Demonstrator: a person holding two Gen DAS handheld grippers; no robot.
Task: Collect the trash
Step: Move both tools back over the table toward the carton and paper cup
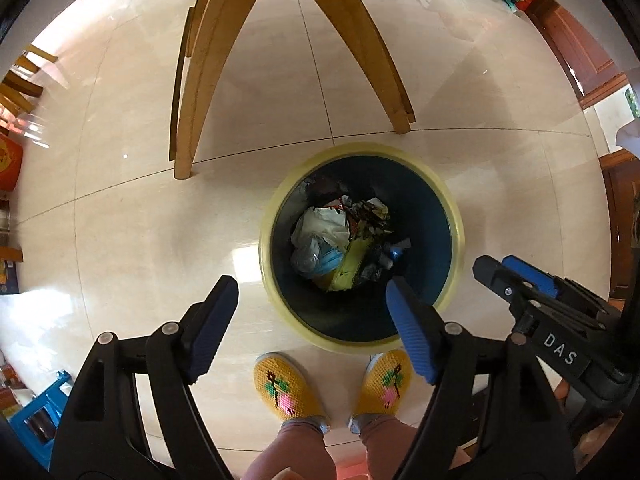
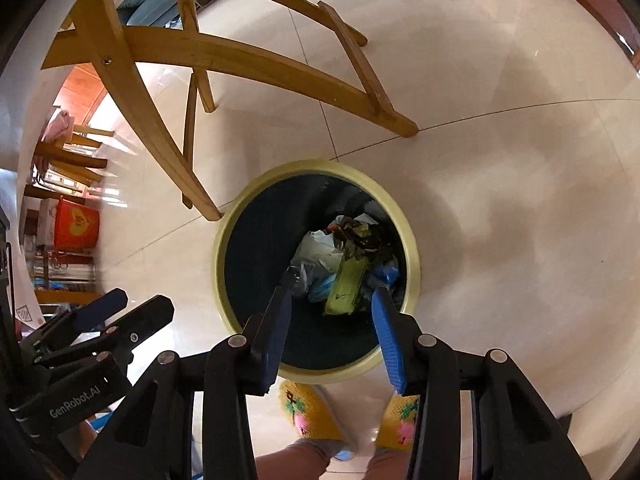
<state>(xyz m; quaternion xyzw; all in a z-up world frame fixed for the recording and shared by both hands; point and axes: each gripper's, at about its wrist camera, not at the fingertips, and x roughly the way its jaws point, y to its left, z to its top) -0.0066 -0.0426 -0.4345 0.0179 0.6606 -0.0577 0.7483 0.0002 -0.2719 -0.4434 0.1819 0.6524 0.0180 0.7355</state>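
**Both claws empty above the bin, the right one nearer the rubbish**

Nearest in the right wrist view, the right gripper [image 2: 332, 296] stands with its 2 blue-padded fingers spread moderately wide and nothing between them; its tips overlap the mouth of the trash bin [image 2: 224, 240], so it hangs directly over the opening; the left gripper [image 1: 310, 304] is spread wider, also empty, and sits off to the bin's near-left side, only its right finger crossing the rim; below both, the person's yellow slippers [image 1: 288, 388] stand just beside the bin on the tiled floor [image 1: 120, 220].

Inside the bin the trash [image 2: 344, 264] lies in a heap at the bottom: white and clear plastic bags, a yellow-green wrapper [image 2: 346, 284], dark crumpled scraps; the wrapper's long axis runs roughly along the right claw's line of sight, straight ahead and between its fingers; judged from this, the right hand is the better placed for reaching in, or for gripping the rim.

Beyond the bin, wooden chair legs [image 1: 208, 80] rest on the floor, 1 foot near the rim.
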